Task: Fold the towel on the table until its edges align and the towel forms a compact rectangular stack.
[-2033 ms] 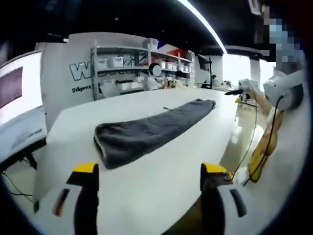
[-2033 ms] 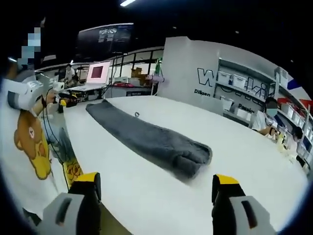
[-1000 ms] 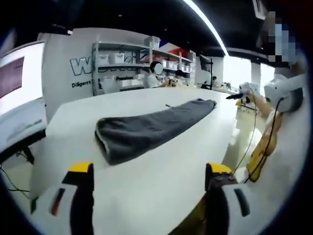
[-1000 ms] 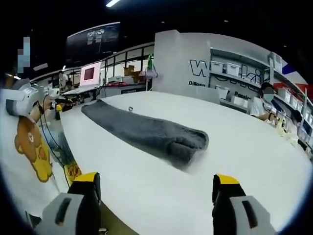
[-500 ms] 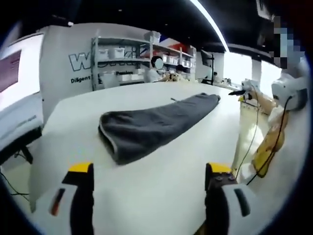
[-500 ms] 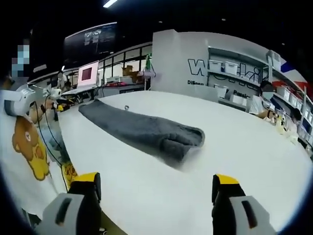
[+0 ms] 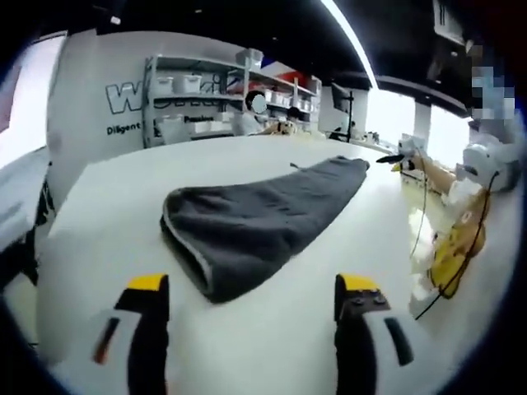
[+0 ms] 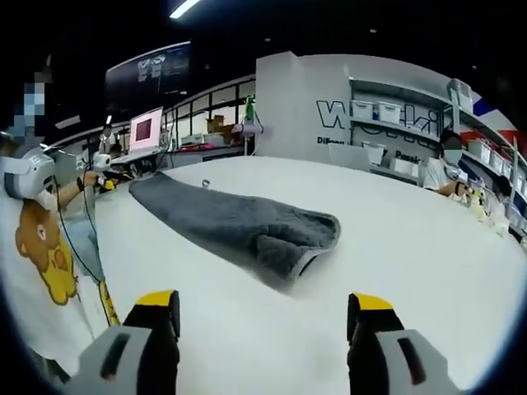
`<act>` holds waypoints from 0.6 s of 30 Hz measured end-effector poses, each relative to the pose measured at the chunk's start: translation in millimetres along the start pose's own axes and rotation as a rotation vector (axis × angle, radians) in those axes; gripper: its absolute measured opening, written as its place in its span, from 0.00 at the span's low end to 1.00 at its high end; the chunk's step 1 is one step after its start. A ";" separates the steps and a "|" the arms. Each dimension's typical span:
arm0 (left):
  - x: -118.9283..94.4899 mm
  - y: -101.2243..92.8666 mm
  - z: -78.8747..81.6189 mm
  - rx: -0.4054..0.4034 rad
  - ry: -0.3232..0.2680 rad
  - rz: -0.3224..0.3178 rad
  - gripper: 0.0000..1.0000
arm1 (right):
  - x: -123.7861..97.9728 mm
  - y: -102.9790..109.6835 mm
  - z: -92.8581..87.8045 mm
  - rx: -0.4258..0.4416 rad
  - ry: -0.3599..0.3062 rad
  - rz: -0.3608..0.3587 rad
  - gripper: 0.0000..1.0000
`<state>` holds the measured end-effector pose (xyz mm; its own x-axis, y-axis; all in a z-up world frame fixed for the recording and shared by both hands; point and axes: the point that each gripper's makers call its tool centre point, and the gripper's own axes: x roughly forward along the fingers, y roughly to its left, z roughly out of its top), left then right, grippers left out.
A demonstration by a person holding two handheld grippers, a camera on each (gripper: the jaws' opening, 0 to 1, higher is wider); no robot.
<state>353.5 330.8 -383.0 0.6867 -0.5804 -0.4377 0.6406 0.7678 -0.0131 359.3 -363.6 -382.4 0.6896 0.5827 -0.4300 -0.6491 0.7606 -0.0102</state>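
Dark grey plush towel [image 7: 255,216], long folded strip on white surface [image 7: 272,329]. Both hand-held grippers [image 7: 251,317] [image 8: 259,325] wide open, empty, near opposite ends. Risk: pinching only top layer, skewing edges.

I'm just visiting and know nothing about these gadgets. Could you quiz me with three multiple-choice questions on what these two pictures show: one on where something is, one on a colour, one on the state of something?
1. Where does the dark grey fluffy towel lie?
A. on the white table
B. on a shelf
C. over a chair

2. What colour are the tips of the left gripper?
A. red
B. yellow
C. green

3. How do the jaws of the right gripper stand?
A. shut on the towel
B. shut on nothing
C. open, clear of the towel

Answers:
1 A: the towel lies folded into a long strip on the tabletop.
2 B: both tips are yellow above black.
3 C: the jaws stand wide apart with bare table between them, the towel farther ahead.
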 end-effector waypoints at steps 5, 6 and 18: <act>8.6 1.2 -0.5 -0.001 0.007 -0.022 0.80 | 4.2 -3.3 -1.4 -0.005 -0.013 0.012 0.79; 9.9 0.9 -2.5 0.002 0.018 -0.024 0.79 | 5.1 -3.4 -1.7 -0.004 -0.016 0.015 0.77; 15.6 1.9 -6.1 -0.056 -0.008 -0.061 0.70 | 26.7 -15.1 -4.7 0.030 -0.008 0.007 0.67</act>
<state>363.3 324.8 -395.3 0.6501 -0.6285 -0.4269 0.6611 0.7449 -0.0898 385.9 -360.9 -397.9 0.6879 0.5900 -0.4228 -0.6440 0.7648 0.0195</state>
